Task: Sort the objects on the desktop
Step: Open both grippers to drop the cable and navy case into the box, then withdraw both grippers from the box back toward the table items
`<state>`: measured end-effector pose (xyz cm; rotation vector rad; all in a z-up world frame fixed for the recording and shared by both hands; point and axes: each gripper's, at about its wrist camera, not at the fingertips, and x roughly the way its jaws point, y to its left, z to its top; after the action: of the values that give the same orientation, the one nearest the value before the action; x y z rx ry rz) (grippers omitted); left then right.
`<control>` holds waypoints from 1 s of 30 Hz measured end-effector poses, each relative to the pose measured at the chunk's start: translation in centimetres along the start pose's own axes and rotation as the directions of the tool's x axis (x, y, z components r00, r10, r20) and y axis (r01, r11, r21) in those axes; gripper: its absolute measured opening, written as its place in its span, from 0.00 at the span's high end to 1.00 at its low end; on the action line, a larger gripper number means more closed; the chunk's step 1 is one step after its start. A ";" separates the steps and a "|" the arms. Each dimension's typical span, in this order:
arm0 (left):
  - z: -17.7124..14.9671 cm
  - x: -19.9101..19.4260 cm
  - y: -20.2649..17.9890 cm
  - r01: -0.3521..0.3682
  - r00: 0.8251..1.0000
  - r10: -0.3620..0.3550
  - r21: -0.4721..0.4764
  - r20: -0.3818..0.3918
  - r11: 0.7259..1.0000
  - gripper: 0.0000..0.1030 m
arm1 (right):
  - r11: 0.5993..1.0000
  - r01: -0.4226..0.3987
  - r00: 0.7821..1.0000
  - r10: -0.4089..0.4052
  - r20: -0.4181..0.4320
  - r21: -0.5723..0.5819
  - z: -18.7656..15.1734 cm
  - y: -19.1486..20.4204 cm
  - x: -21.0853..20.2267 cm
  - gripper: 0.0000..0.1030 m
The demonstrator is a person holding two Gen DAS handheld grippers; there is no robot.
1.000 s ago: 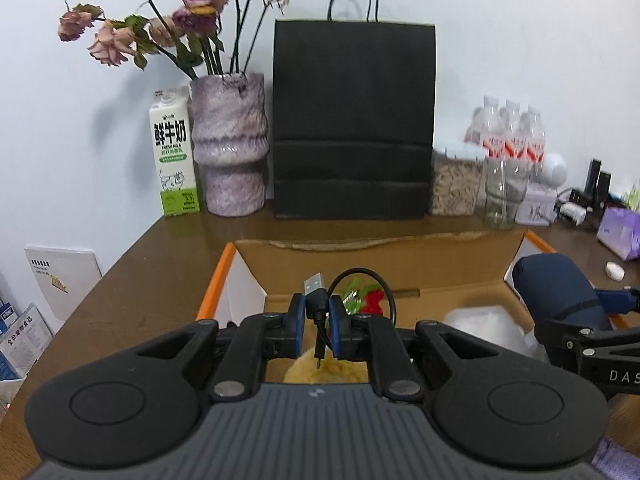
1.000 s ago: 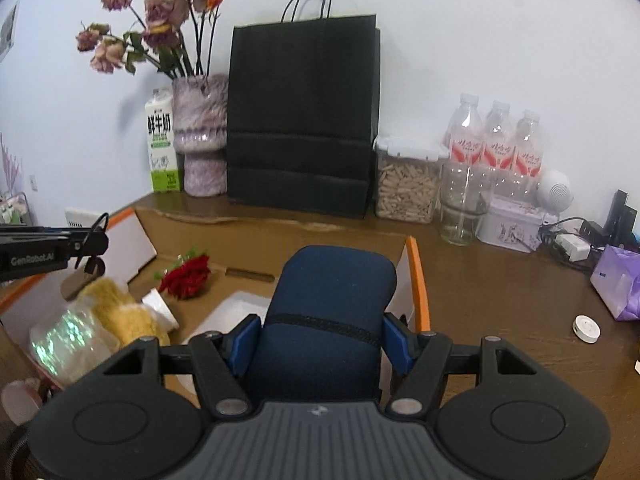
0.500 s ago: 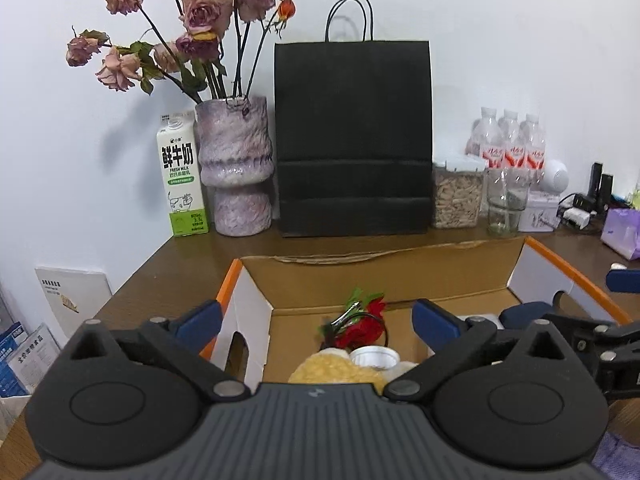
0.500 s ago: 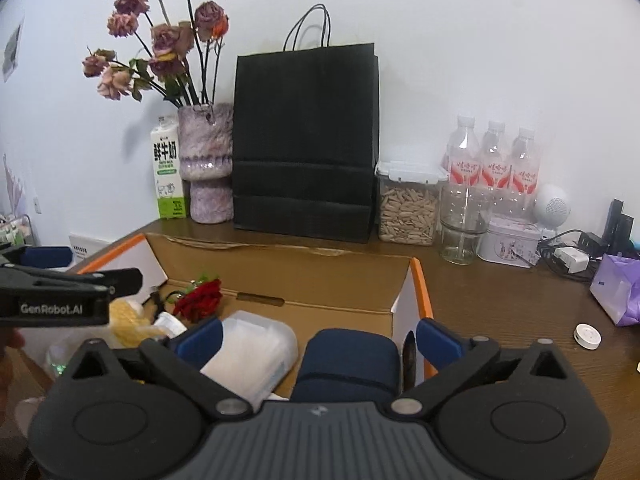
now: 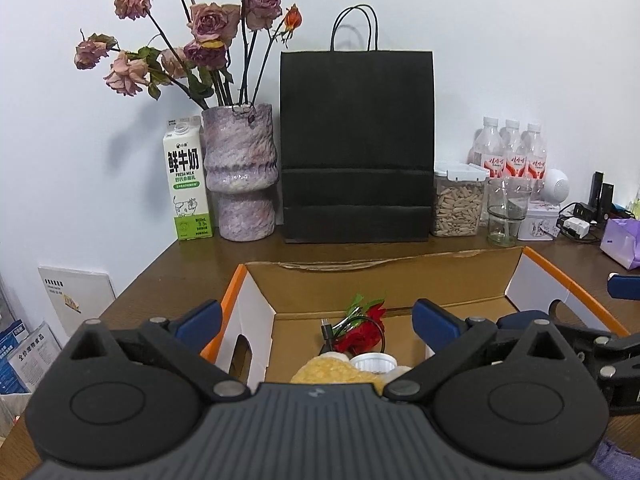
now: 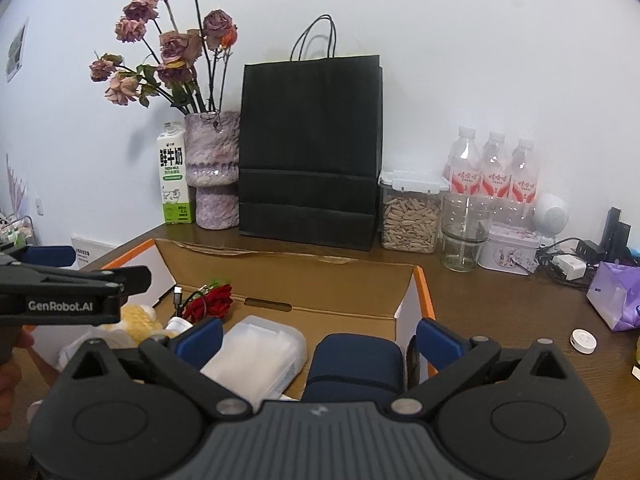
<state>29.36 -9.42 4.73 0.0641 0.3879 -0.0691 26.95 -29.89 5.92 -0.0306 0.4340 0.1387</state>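
Observation:
An open cardboard box (image 5: 384, 284) with orange edges lies in front of both grippers. Inside it are a red rose (image 5: 362, 334), a black USB cable (image 5: 326, 330), a yellow plush (image 5: 332, 370) and a white cap (image 5: 374, 360). My left gripper (image 5: 316, 317) is open above them, with nothing between its fingers. In the right wrist view a navy blue case (image 6: 354, 364) rests at the box's right end beside a white plastic container (image 6: 260, 354). My right gripper (image 6: 318, 340) stands open over the case, its pads apart from it. The cable (image 6: 178, 296) and rose (image 6: 210, 304) also show there.
Along the wall stand a milk carton (image 5: 186, 180), a vase of dried roses (image 5: 240, 172), a black paper bag (image 5: 356, 144), a seed jar (image 6: 410, 216), a glass (image 6: 464, 232), water bottles (image 6: 496, 168) and a tin (image 6: 508, 250). A purple pack (image 6: 614, 300), white disc (image 6: 583, 341) and chargers (image 6: 568, 266) lie right.
The left gripper opened and the black cable dropped into the box. The right gripper opened and the navy case settled into the box. Both grippers drew back a little.

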 end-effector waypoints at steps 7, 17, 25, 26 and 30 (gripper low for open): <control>0.5 -1.5 -0.3 -0.005 0.999 0.005 0.009 0.036 1.000 0.00 | 1.000 0.004 1.000 -0.004 0.030 -0.015 0.3 1.0 -1.5 0.00; 1.1 -5.4 -0.5 0.015 0.997 -0.017 0.021 0.081 1.000 0.00 | 1.000 0.006 0.999 -0.005 0.049 -0.018 0.3 1.6 -5.8 0.00; 0.7 -8.7 -0.1 0.027 0.994 -0.029 0.024 0.107 0.999 0.00 | 1.000 0.001 0.999 0.000 0.043 -0.023 -0.6 2.0 -9.2 0.00; 0.6 -9.1 0.0 0.025 0.994 -0.027 0.023 0.106 0.999 0.00 | 1.000 0.002 0.999 -0.001 0.042 -0.022 -0.8 2.0 -9.6 0.00; 0.0 -10.4 0.6 0.014 0.994 -0.016 0.022 0.106 1.000 0.00 | 1.000 0.005 0.999 -0.004 0.034 -0.023 -1.7 2.2 -10.8 0.00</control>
<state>19.83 -8.24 8.68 0.0784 0.2813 -0.0908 16.21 -29.19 8.97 -0.0523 0.3981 0.1393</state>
